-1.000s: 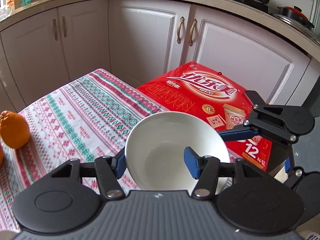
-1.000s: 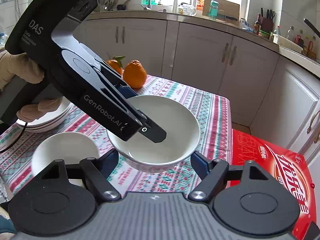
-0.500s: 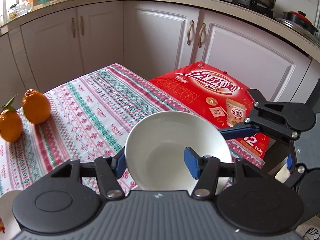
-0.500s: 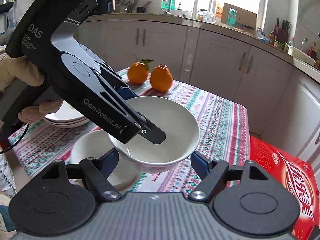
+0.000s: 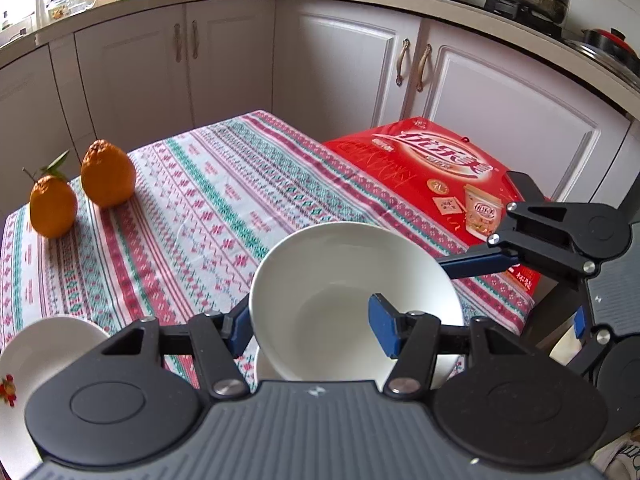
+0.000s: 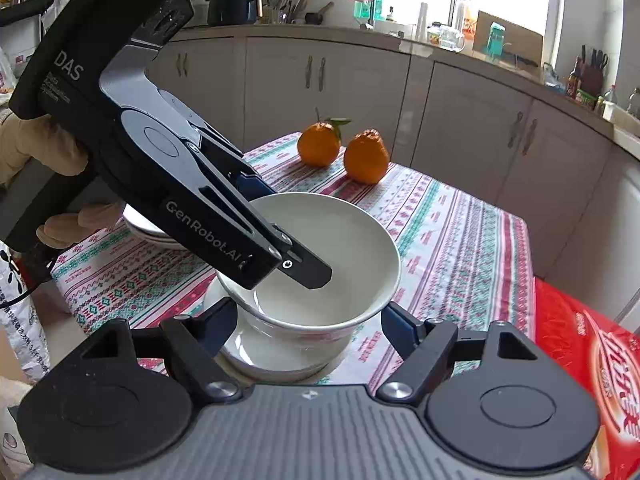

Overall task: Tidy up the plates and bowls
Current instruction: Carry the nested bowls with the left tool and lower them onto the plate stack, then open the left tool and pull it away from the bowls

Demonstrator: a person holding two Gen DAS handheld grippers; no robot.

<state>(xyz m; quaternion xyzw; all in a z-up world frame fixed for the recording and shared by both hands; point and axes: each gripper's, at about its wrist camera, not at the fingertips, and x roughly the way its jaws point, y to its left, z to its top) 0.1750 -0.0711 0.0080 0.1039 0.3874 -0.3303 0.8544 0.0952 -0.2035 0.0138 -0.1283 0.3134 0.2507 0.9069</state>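
A white bowl (image 5: pixel 348 272) hangs tilted just above the table. My left gripper (image 5: pixel 312 324) is shut on its near rim, one finger inside and one outside. My right gripper (image 6: pixel 310 320) is shut across the same bowl (image 6: pixel 340 240) below the rim, a pad on either side. Directly under it a second white bowl (image 6: pixel 272 356) stands on the striped tablecloth (image 6: pixel 452 232). A stack of white plates (image 6: pixel 148 232) lies at the left behind the left gripper's body, and its rim (image 5: pixel 40 360) shows at the lower left in the left wrist view.
Two oranges (image 6: pixel 320 144) (image 6: pixel 366 156) sit at the table's far end. A red carton (image 5: pixel 432 168) stands beside the table on the right. White kitchen cabinets run around behind. A gloved hand (image 6: pixel 36 152) holds the left gripper.
Both grippers carried the bowl leftward across the table. The second bowl, earlier off to the left on the cloth, now lies directly beneath the held one. Oranges and plates came into view.
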